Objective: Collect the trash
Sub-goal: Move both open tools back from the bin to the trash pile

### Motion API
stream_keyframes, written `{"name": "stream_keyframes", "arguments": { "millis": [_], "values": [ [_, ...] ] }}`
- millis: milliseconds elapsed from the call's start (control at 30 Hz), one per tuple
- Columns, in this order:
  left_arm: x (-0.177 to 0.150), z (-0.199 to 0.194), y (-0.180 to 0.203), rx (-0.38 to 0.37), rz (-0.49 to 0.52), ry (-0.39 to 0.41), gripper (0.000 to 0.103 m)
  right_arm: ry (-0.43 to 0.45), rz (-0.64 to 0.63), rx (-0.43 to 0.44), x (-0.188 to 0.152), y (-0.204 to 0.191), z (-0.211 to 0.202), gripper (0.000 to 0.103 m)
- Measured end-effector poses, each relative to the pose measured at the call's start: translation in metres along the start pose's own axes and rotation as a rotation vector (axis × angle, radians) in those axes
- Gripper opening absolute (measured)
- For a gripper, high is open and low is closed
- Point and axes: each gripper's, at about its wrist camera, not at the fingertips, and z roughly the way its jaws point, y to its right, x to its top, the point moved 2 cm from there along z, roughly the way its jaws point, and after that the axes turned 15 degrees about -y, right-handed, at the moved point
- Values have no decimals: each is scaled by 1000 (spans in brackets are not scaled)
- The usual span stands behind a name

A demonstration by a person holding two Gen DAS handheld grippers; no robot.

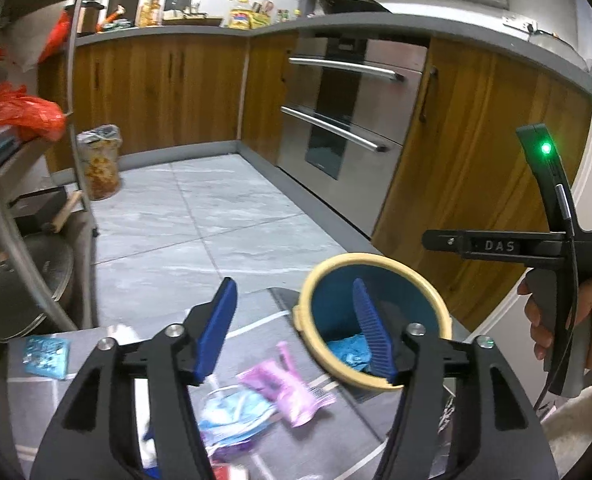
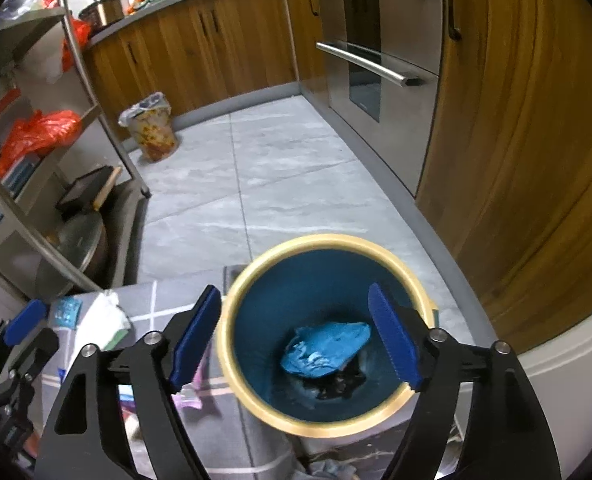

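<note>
Trash lies scattered on the grey mat (image 1: 252, 312) under my left gripper (image 1: 296, 328), and I take it from left to right. Furthest left is a small blue packet (image 1: 46, 356), flat and foil-like; I judge it light and slippery, best pinched across one edge rather than pressed flat. Just beside it sits a white crumpled tissue (image 2: 104, 320), soft and nearly weightless, which should bunch up wherever my pads close on it. Nearer the middle lies a pale blue face mask (image 1: 236, 416), limp cloth with thin loops; I would grab the folded body, not a loop, since a loop could slide out. Touching it on the right is a pink wrapper (image 1: 284, 384), crinkly film, light and likely slick, so a bite across its middle seems safest.

My left gripper's jaws stand apart with nothing between the pads. To the right stands the blue bin (image 2: 224, 340) with its cream rim, and a crumpled blue piece (image 2: 326, 348) already rests at its bottom on something dark I cannot make out. My right gripper (image 2: 296, 336) hangs over the bin mouth, jaws spread wide and empty. None of this is heavy or fragile; the risk I foresee is thin film slipping from ribbed pads
</note>
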Motion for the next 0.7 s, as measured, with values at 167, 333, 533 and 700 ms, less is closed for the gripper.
{"name": "stream_keyframes", "arguments": {
  "millis": [167, 333, 533, 700],
  "values": [
    [-17, -21, -20, 71, -12, 17, 81, 39, -17, 14, -6, -21, -10, 90],
    [-34, -35, -41, 143, -20, 12, 89, 46, -10, 62, -11, -43, -13, 93],
    [-48, -56, -81, 227, -94, 20, 91, 34, -41, 75, -21, -73, -8, 93],
    [-51, -72, -114, 308, -159, 61, 96, 2, -68, 93, -30, -100, 4, 94]
  ]
}}
